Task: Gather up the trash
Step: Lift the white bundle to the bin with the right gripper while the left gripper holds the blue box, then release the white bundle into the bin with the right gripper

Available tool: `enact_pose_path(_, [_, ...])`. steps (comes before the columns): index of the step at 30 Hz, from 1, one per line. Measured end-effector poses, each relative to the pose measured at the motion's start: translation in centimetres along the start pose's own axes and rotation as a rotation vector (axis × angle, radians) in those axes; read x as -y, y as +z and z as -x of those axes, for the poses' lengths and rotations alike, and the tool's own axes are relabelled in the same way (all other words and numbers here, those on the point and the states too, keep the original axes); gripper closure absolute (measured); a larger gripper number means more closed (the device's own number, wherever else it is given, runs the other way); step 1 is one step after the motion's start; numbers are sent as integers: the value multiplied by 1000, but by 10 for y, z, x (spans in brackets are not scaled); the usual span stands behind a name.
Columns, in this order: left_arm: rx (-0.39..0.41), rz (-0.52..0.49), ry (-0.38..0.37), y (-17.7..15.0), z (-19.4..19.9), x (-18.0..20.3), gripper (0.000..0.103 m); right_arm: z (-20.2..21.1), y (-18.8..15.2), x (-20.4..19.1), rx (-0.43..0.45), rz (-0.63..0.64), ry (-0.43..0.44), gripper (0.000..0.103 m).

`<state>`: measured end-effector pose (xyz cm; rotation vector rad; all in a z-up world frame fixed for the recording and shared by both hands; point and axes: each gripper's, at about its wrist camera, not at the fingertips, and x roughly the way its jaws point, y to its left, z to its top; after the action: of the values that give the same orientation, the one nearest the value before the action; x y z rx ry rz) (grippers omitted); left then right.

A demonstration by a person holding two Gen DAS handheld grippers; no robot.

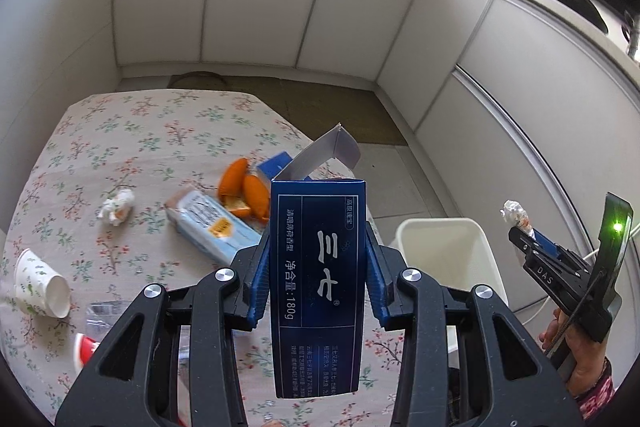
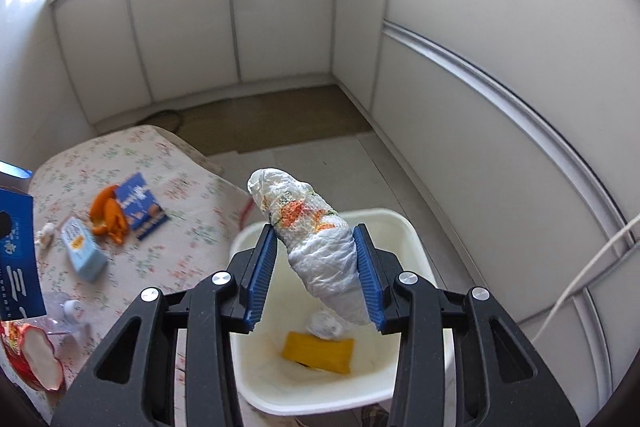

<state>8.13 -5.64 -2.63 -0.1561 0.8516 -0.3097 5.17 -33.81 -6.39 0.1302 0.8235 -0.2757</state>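
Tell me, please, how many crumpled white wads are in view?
3: one on the tablecloth left of the light-blue box, one in the right gripper above the bin, one inside the bin beside a yellow item. Others may be hidden.

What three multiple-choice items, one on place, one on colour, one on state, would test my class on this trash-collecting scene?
1. Where is the white bin?
A on the table
B on the floor beside the table
C on the counter

2. What colour is the box in the left gripper?
A dark blue
B red
C green

3. The right gripper is:
A empty
B shut on a crumpled wad
C out of view

Answers: B, it stands at the table's edge; A, dark blue faces; B, the pads press the wad.
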Motion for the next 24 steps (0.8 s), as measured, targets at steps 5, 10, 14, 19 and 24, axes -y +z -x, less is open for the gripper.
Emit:
enact_pose_path(5, [-22,-32,-11,-4,-15,20,65,-10,-8,25,-51,-45,-34,57])
enact_pose_path(10, [-40,-72,-28,-6,-30,44,65,-5,-13,50,-31,-89,-73,34])
enact_pose_path(14, [-51,-123,-50,-10,-41,72,65,3,-16,74,2,-139,-120,19])
enact_pose_path(19, [-77,-127,-99,-12,-61,104,65,6,-22,108,3,-212,-170,13])
enact_pose_path(24, [-101,-148,-141,-11,-81,140,65,1,-28,134,-10,-238,-248,12])
